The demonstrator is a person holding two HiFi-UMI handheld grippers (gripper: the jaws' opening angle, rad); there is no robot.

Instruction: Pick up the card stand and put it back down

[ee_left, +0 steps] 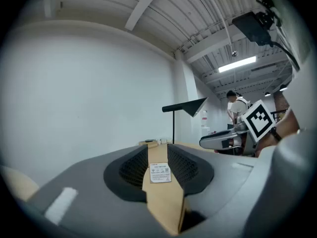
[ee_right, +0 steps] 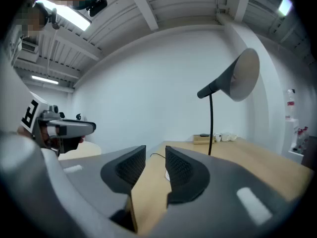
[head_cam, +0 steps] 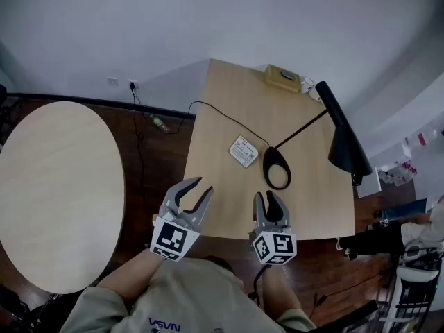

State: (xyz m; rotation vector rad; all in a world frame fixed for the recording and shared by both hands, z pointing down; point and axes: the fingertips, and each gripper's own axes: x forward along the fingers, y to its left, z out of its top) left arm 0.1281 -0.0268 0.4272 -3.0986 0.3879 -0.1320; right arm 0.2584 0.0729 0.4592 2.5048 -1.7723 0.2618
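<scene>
Left tongs point(head_cam: 201, 188) and right tongs point(head_cam: 266, 198), jaws apart, hover near table point(head_cam: 229, 103).

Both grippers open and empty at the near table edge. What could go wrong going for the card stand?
1. The card stand sits close beside the black cable and the lamp base; a wide approach may snag the cable or nudge the base.
2. The lamp shade hangs out on a long tilted arm, so a bumped base could tip the lamp.
3. The left gripper and right gripper are close together; reaching in with both risks a clash.
</scene>
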